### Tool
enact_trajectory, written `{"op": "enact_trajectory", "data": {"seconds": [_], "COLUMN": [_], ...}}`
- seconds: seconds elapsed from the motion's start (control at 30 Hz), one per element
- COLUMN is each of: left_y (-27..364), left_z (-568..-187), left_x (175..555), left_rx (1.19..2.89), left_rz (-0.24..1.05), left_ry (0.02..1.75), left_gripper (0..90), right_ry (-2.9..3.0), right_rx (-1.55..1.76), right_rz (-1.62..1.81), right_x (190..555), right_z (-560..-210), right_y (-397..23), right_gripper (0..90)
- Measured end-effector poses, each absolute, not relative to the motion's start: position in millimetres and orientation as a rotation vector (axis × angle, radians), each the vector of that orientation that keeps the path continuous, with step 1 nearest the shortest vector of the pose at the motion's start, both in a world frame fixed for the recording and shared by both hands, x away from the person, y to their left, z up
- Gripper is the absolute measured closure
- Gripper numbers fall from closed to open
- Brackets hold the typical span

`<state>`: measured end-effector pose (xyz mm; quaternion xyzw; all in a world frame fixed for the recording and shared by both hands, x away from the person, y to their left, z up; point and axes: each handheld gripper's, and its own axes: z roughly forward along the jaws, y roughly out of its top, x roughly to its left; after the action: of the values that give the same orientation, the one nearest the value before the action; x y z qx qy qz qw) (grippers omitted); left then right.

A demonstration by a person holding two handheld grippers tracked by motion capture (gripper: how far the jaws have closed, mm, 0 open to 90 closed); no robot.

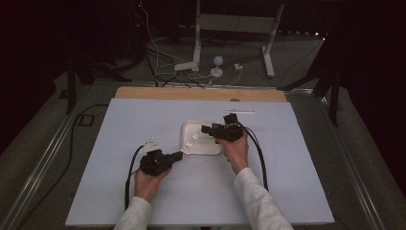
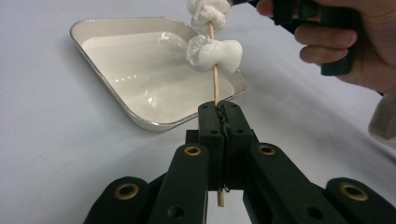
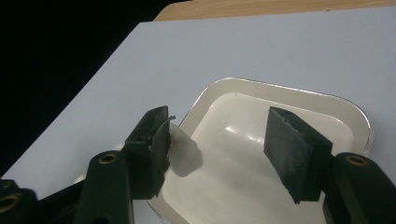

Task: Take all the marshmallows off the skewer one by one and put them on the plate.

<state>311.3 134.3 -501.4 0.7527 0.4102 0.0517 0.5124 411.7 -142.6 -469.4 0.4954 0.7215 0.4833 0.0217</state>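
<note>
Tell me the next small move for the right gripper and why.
Probably draw the right gripper back off the skewer's marshmallows. Its jaws stand open over the white tray, with one marshmallow beside the left jaw, unpinched. The left gripper is shut on the wooden skewer, with two marshmallows threaded on. Backing away would clear room for the next piece.

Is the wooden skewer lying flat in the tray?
No. In the left gripper view the skewer stands clamped in the left hand-held gripper, holding marshmallows above the tray.
</note>
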Motion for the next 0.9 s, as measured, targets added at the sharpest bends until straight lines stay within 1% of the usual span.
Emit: {"op": "enact_trajectory", "data": {"seconds": [0.17, 0.27, 0.47, 0.63, 0.7, 0.83, 0.9], "left_y": [132, 132, 134, 136, 136, 135, 135], "left_z": [-506, -505, -502, -500, -499, -497, -496], "left_x": [313, 313, 312, 311, 310, 309, 308], "left_rx": [1.837, 1.824, 1.794, 1.770, 1.762, 1.746, 1.737], "left_rz": [0.124, 0.128, 0.136, 0.138, 0.139, 0.142, 0.145], "left_ry": [1.010, 1.003, 0.995, 0.986, 0.983, 0.969, 0.966], "left_gripper": [90.0, 90.0, 90.0, 90.0, 90.0, 90.0, 90.0], "right_ry": [2.234, 2.236, 2.289, 2.320, 2.336, 2.371, 2.374], "right_rx": [1.531, 1.518, 1.507, 1.503, 1.495, 1.464, 1.462], "right_rz": [1.544, 1.574, 1.607, 1.690, 1.715, 1.765, 1.769], "right_x": [411, 409, 404, 397, 394, 389, 389], "right_z": [-467, -464, -462, -460, -460, -460, -460], "right_y": [-144, -144, -143, -141, -138, -133, -132], "right_gripper": [40.3, 39.6, 35.2, 34.7, 35.2, 41.2, 41.6]}}
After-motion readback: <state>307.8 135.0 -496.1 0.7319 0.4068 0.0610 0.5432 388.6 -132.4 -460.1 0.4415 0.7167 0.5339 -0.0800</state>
